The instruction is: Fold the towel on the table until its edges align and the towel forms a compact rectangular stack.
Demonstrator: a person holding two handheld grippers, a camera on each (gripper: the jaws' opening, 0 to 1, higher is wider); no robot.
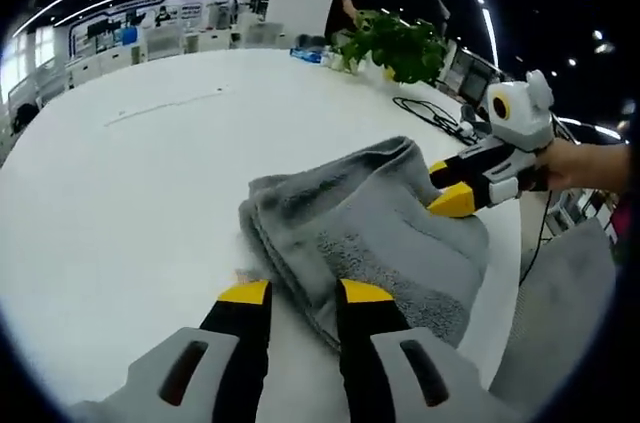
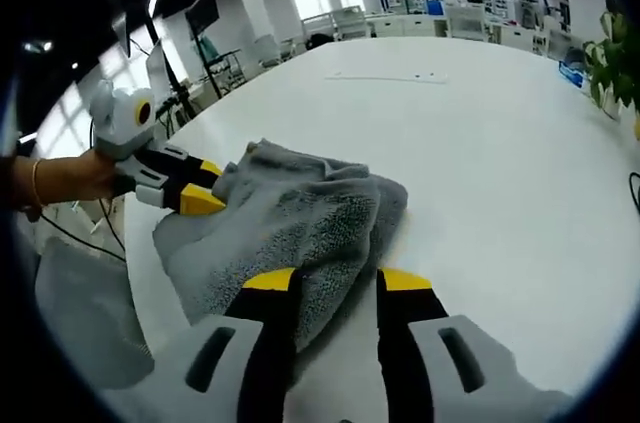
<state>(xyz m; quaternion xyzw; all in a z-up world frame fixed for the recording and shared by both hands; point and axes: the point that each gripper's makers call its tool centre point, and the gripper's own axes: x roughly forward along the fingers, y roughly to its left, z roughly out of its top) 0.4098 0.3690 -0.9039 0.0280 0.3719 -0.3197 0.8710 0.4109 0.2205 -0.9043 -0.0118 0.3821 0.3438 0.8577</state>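
In the left gripper view, the left gripper [image 1: 305,292] rises from the bottom with its two yellow-tipped jaws parted and nothing clamped between them; the near fold of the grey towel [image 1: 375,233] lies just ahead of the tips and partly under the right-hand jaw, and the towel's bunched bulk spreads away beyond the tips on the white table [image 1: 150,163]. Past the towel, the right gripper [image 1: 448,188] comes in from the right, held by a person's hand [image 1: 585,165], its yellow jaws set at the towel's far edge; whether they pinch the cloth cannot be told there. A green plant [image 1: 395,43] stands well beyond the towel. In the right gripper view, the left gripper [image 2: 205,188] enters from the left, its jaws against the towel's [image 2: 290,218] far side, held by a hand [image 2: 60,183]. The right gripper [image 2: 335,281] rises from the bottom, jaws apart, with a thick fold of towel lying between the tips and over the left-hand jaw; a firm grasp cannot be confirmed.
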